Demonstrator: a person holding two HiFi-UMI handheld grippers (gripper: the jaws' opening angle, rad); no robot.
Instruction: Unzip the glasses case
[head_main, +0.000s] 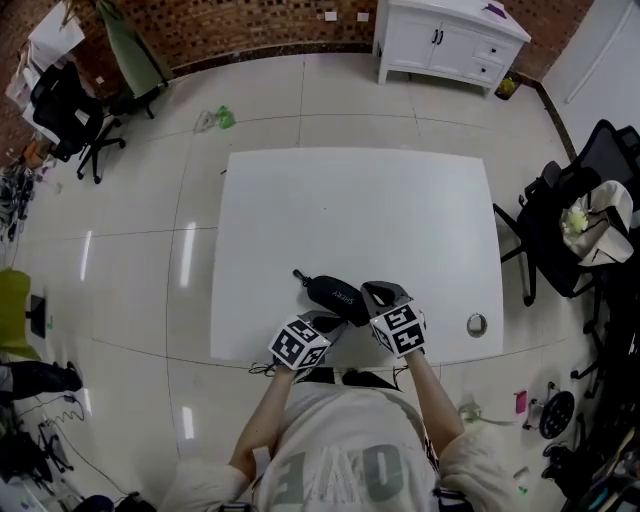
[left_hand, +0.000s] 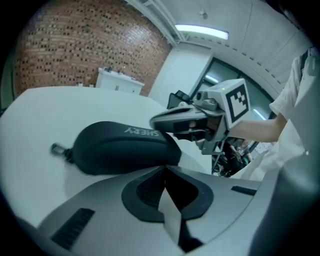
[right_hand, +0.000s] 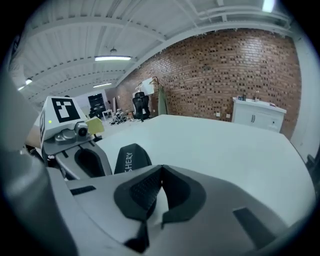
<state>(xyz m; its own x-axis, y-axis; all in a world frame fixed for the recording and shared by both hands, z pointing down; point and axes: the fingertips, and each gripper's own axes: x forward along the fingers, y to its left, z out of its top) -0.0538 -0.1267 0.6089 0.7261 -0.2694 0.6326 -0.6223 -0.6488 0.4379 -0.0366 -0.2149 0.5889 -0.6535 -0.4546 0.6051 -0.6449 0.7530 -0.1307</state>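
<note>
Head view: case (head_main: 335, 293) lies just ahead of the left gripper (head_main: 333, 325) and left of the right gripper (head_main: 377, 293), both pinched together, empty (a metal ring (head_main: 477, 324) sits further right).

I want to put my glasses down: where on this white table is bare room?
The far half of the table is bare, also its left front corner and the strip between the right tongs and the round metal fitting. Crowded: the front middle, where the left tongs and the glasses case lie.
</note>
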